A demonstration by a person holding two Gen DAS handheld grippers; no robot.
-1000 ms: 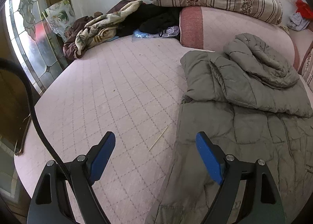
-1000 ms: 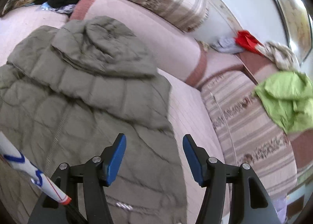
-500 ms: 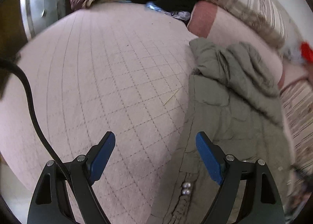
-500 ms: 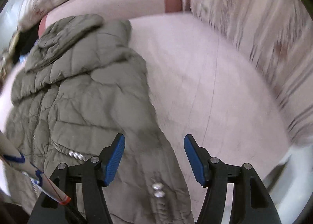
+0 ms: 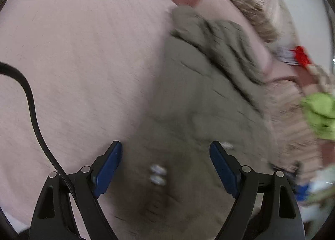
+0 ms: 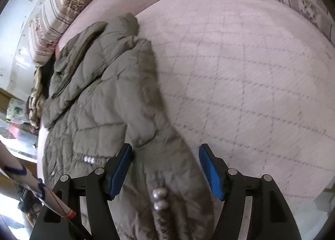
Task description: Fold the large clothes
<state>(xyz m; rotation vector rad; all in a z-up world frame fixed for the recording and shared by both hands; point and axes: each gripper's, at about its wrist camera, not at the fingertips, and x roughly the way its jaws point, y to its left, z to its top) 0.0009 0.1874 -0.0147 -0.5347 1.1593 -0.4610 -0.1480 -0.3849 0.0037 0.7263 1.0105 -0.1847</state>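
Over the olive quilted jacket (image 6: 108, 97) on the pink quilted bed (image 6: 251, 72), both the left gripper (image 5: 165, 162) and right gripper (image 6: 165, 166) are held wide open, nothing gripped; bare bedding is seen beside each sleeve edge.

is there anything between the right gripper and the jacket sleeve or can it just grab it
Nothing visible stands in the way. The right gripper is open with the olive padded jacket's sleeve cuff lying directly between its fingers on the pink quilted bed. Whether the fingers touch the fabric cannot be told.
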